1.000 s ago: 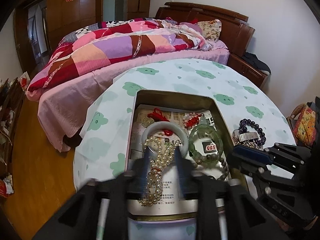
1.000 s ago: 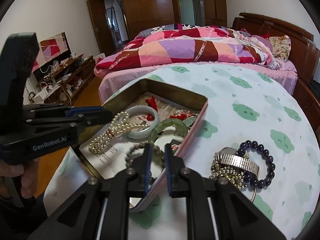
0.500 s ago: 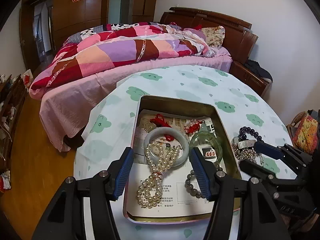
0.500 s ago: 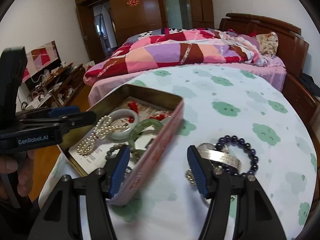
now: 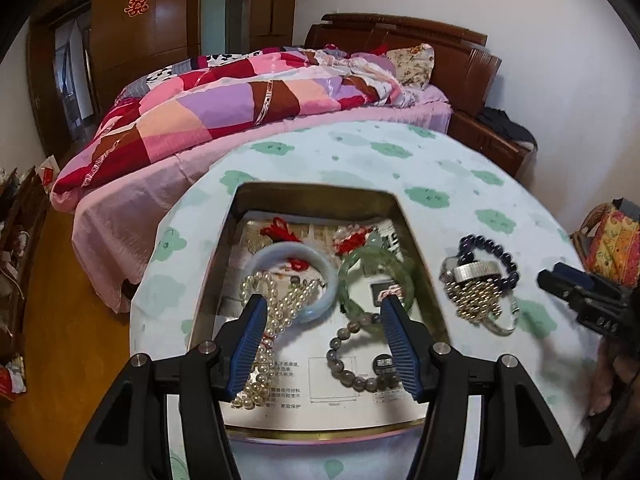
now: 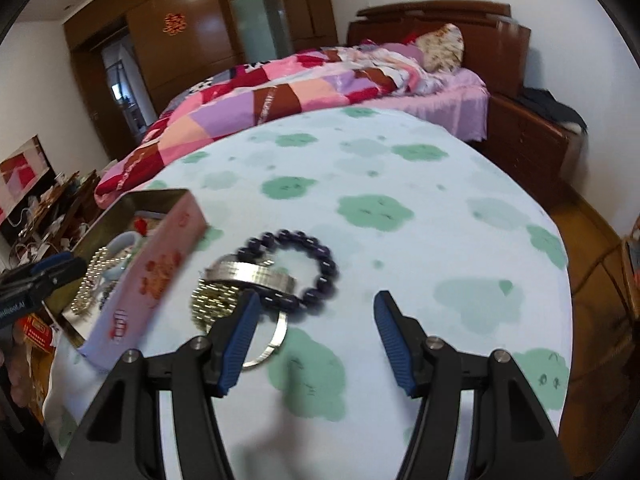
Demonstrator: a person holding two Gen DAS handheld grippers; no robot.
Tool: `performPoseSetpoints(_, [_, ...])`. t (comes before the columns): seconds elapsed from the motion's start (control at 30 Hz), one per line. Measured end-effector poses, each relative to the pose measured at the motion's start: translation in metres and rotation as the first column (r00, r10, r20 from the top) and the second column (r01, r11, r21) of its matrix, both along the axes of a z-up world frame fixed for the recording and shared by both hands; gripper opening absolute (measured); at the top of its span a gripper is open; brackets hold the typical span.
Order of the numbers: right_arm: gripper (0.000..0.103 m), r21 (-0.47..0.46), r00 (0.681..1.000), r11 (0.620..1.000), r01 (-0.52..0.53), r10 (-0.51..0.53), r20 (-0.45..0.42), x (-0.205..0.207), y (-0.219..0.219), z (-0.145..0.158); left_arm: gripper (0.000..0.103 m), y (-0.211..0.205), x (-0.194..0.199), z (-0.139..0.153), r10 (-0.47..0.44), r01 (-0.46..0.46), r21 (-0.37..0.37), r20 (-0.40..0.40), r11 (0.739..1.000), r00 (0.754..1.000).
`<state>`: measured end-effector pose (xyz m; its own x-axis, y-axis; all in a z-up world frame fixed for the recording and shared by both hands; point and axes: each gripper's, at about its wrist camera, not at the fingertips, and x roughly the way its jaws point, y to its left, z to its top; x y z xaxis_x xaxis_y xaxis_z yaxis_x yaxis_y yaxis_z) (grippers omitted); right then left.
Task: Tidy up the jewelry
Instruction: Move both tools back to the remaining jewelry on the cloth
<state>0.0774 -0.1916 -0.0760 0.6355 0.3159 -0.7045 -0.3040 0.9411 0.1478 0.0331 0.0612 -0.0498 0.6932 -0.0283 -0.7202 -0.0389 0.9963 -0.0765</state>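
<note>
A bedroom, with a round worktop (image 6: pixel 400 184) in a green-patterned cloth beside the bed (image 5: pixel 248 112). An open tin (image 5: pixel 316 196) on it holds a pearl string (image 5: pixel 276 320), a pale bangle (image 5: pixel 320 264), a green bangle (image 5: pixel 376 264) and a grey bead bracelet (image 5: pixel 352 360). Just outside lie a dark bead bracelet (image 6: pixel 308 264), a metal watch band (image 6: pixel 252 274) and a gold chain (image 6: pixel 212 300). The left tool (image 5: pixel 322 316) hangs released over the tin, jaws just widened, nothing gripped. The right tool (image 6: pixel 312 312) stands released beside the watch band, likewise just widened.

This is a home bedroom. A bed (image 5: pixel 280 120) with a patchwork quilt (image 5: pixel 224 108) and wooden headboard (image 6: pixel 472 36) stands before dark wardrobes (image 5: pixel 160 24). A cloth-covered table (image 6: pixel 400 184) sits beside it.
</note>
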Motion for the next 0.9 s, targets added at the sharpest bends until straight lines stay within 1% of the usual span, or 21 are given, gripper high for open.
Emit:
performPoseSetpoints(0.07, [0.062, -0.010, 1.000, 1.000, -0.008, 0.008, 0.000, 0.000, 0.001, 0.000, 0.060, 0.006, 0.003, -0.006, 0.030, -0.030, 0.015, -0.014, 0.999, 0.999])
performPoseSetpoints(0.17, [0.059, -0.038, 0.999, 0.999, -0.038, 0.038, 0.004, 0.001, 0.008, 0.000, 0.059, 0.020, 0.004, -0.011, 0.056, -0.057, -0.004, -0.019, 0.998, 0.998])
performPoseSetpoints(0.2, [0.058, -0.045, 0.999, 0.998, -0.048, 0.048, 0.003, 0.001, 0.011, -0.001, 0.059, 0.022, 0.003, -0.009, 0.045, -0.045, -0.014, -0.004, 0.999, 0.999])
performPoseSetpoints(0.27, [0.056, -0.054, 0.998, 0.997, -0.061, 0.061, -0.001, 0.001, 0.015, -0.002, 0.059, 0.022, 0.004, -0.009, 0.043, -0.043, -0.016, -0.004, 0.999, 0.999])
performPoseSetpoints(0.4, [0.054, -0.070, 0.997, 0.994, -0.083, 0.082, -0.005, 0.003, 0.022, -0.002, 0.059, 0.017, 0.006, -0.012, 0.026, -0.026, 0.037, 0.011, 0.999, 1.000])
performPoseSetpoints(0.57, [0.053, -0.123, 0.990, 0.982, -0.141, 0.141, -0.013, 0.012, 0.039, -0.003, 0.059, 0.018, 0.014, -0.012, 0.004, -0.005, 0.043, 0.025, 0.999, 1.000])
performPoseSetpoints(0.7, [0.053, -0.103, 0.993, 0.987, -0.121, 0.119, -0.024, 0.013, 0.033, -0.004, 0.059, 0.019, 0.022, -0.013, -0.017, 0.015, 0.051, 0.032, 0.999, 0.999])
performPoseSetpoints(0.8, [0.053, -0.098, 0.996, 0.992, -0.084, 0.081, -0.031, 0.014, 0.024, -0.006, 0.059, 0.019, 0.020, -0.011, 0.002, -0.003, 0.044, 0.020, 0.999, 1.000])
performPoseSetpoints(0.87, [0.053, -0.096, 0.998, 0.994, -0.056, 0.053, -0.042, 0.018, 0.017, -0.009, 0.059, 0.018, 0.012, -0.001, 0.042, -0.044, 0.038, 0.050, 0.998, 0.998])
performPoseSetpoints(0.9, [0.052, -0.096, 0.998, 0.994, -0.042, 0.038, -0.047, 0.020, 0.014, -0.009, 0.059, 0.013, 0.008, 0.007, 0.036, -0.039, 0.039, 0.074, 0.998, 0.997])
